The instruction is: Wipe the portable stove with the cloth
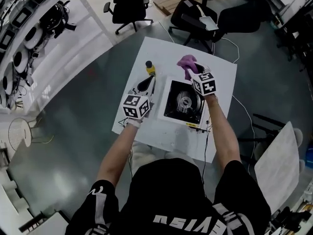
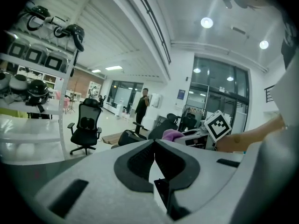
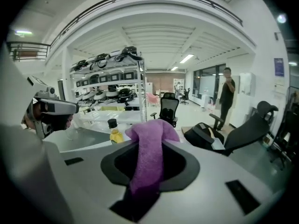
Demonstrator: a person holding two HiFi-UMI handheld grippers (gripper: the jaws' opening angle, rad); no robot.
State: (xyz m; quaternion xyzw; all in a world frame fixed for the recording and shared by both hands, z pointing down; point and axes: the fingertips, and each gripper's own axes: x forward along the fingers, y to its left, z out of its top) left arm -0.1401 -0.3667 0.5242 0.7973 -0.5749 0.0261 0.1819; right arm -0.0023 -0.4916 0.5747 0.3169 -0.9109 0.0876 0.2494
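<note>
The portable stove point(image 1: 183, 102), black with a round burner, sits in the middle of a white table point(image 1: 222, 70). Beyond its far edge my right gripper point(image 1: 190, 70) is shut on a purple cloth point(image 1: 186, 61). In the right gripper view the cloth point(image 3: 152, 157) hangs out between the jaws of that gripper point(image 3: 149, 146) and drapes over their tips. My left gripper point(image 1: 146, 83) is left of the stove with its tips together and nothing between them; the left gripper view shows the same gripper point(image 2: 154, 143), with the cloth point(image 2: 173, 135) beyond it.
A small bottle of yellow liquid point(image 1: 150, 67) stands on the table just beyond the left gripper. Black office chairs point(image 1: 128, 6) and a wooden pallet point(image 1: 171, 1) lie past the table. Shelves with headsets point(image 3: 110, 90) stand to the left. A person point(image 3: 227, 94) stands far off.
</note>
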